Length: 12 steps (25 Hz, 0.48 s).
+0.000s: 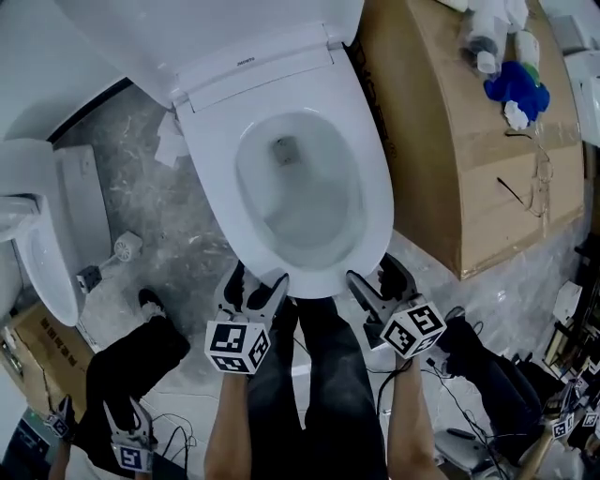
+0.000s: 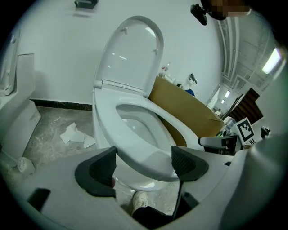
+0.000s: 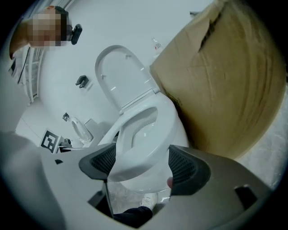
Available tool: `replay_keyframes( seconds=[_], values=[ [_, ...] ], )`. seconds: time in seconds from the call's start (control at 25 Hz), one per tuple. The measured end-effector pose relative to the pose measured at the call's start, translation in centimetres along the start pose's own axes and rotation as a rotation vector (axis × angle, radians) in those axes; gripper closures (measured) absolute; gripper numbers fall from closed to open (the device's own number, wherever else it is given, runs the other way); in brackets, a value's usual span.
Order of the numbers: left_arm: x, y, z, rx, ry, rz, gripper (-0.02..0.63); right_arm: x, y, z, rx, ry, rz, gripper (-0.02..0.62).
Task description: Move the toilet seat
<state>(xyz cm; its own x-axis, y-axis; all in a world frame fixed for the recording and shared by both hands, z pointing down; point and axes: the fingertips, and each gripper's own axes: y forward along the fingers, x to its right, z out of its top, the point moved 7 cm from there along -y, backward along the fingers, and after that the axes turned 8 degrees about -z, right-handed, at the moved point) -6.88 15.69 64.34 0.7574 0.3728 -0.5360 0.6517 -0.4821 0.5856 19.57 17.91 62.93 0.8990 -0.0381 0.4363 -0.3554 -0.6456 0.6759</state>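
Observation:
The white toilet seat (image 1: 377,192) lies down on the bowl, with its lid (image 1: 216,28) standing up against the wall. Both grippers hover just in front of the seat's front rim. My left gripper (image 1: 255,284) is open at the rim's left front. Seen from the left gripper view, the seat's front (image 2: 148,152) lies between its spread jaws (image 2: 144,164). At the right front, my right gripper (image 1: 377,275) is open too. From its own view, the seat's front edge (image 3: 139,155) sits between the wide jaws (image 3: 139,165). I cannot tell whether either gripper touches the seat.
A large cardboard box (image 1: 469,141) stands hard against the toilet's right side, with bottles and a blue object (image 1: 514,84) on top. A second toilet (image 1: 42,253) stands at the left. Crumpled paper (image 1: 171,141) lies on the marble floor. Another person with a gripper (image 1: 131,450) is lower left.

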Motion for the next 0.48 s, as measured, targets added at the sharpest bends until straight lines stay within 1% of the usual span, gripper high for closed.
replay_keyframes(
  seconds=[0.48],
  values=[
    [1.8,-2.9,3.9,0.095,-0.039,-0.016,0.213,-2.9,-2.9,4.1,0.079,-0.043,0.029,0.228]
  ],
)
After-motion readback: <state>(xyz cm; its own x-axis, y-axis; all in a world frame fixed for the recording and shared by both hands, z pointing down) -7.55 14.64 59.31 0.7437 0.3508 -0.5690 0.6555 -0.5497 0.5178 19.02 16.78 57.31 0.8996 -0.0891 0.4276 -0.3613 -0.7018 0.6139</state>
